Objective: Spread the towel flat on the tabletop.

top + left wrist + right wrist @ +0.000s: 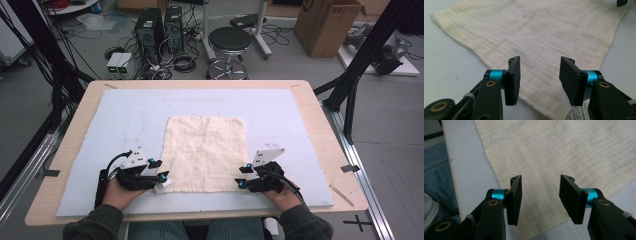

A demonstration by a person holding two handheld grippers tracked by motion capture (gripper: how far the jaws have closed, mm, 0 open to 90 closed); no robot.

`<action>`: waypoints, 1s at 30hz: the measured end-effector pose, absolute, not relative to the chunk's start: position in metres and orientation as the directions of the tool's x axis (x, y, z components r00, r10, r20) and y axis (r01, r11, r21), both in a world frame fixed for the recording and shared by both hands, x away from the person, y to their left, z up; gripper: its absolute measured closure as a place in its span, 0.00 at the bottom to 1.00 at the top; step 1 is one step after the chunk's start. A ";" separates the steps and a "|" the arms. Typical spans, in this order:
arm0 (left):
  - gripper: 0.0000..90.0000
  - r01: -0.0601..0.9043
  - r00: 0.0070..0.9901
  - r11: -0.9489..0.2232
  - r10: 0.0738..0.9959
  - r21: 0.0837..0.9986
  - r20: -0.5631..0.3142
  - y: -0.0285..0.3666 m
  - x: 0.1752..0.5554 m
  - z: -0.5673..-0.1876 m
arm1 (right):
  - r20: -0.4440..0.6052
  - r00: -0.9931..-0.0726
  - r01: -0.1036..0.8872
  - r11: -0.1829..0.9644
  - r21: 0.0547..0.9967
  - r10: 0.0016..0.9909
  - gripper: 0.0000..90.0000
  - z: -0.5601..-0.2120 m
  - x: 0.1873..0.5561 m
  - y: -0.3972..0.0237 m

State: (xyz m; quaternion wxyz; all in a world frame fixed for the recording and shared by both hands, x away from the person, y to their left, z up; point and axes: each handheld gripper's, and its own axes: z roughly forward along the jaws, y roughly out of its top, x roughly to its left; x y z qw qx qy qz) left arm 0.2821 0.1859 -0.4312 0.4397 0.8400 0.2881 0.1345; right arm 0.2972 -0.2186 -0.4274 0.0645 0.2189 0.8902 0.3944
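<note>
On blue mat, cream cloth, both hand-held grippers' jaws apart at near corners.

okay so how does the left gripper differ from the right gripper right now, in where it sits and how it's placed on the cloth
The left gripper sits at the near left corner of the cream cloth; the right gripper sits at its near right corner. In the left gripper view a white label on the cloth shows by its jaws; the right gripper view shows none. Shared: both are open, jaws spread over the cloth, gripping nothing.
</note>
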 end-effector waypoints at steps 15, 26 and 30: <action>0.98 0.367 0.829 -0.514 0.559 0.775 -0.022 0.178 0.280 -0.444 | 0.065 -0.915 0.328 0.641 0.694 0.398 0.97 -0.438 0.305 -0.221; 0.98 0.340 0.846 -0.523 0.534 0.781 -0.010 0.183 0.264 -0.439 | 0.066 -0.925 0.310 0.644 0.700 0.373 0.97 -0.435 0.293 -0.221; 0.98 0.335 0.848 -0.521 0.531 0.785 -0.009 0.184 0.260 -0.437 | 0.084 -0.925 0.317 0.632 0.707 0.370 0.97 -0.434 0.289 -0.223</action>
